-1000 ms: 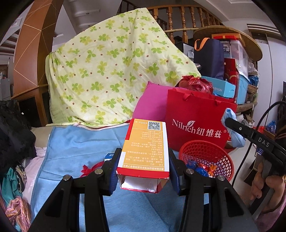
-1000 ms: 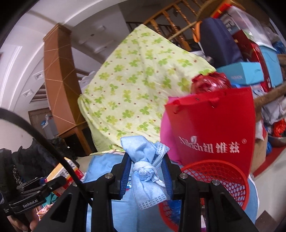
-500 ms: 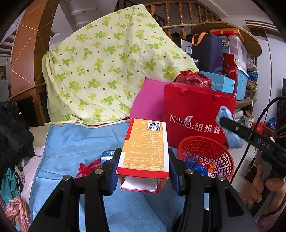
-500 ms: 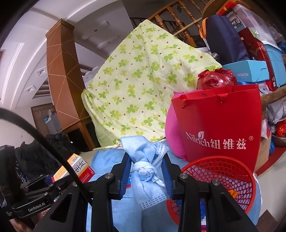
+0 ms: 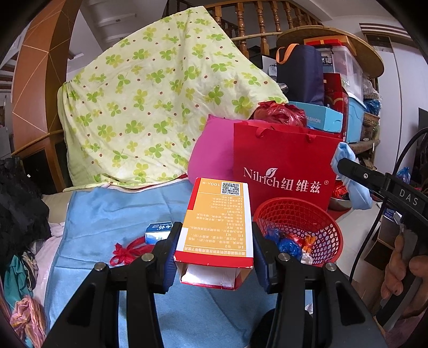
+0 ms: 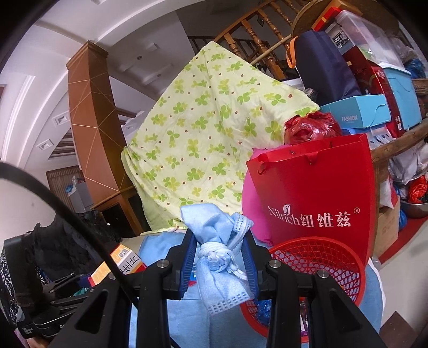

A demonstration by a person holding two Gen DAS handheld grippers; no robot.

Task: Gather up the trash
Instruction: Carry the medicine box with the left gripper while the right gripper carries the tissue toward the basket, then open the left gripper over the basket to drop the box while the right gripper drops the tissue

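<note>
Now the red basket (image 5: 299, 214) sits lower — both tongs unchanged.

A wooden stair rail (image 5: 267, 24) with turned balusters runs across the back, under a white ceiling (image 6: 128, 24). A brown wood column (image 6: 88, 117) with thin pale lines stands at the left. A pale green clover-print quilt (image 5: 160, 101) drapes over something tall in the middle. At the right, a round wooden shelf (image 5: 329, 37) tops a stack of boxes, a navy bag (image 5: 299, 75) and a blue bin (image 5: 354, 120). In front lies a light blue blanket (image 5: 107, 214). The floor (image 6: 401, 254) at the right is pale beside a red mat.
</note>
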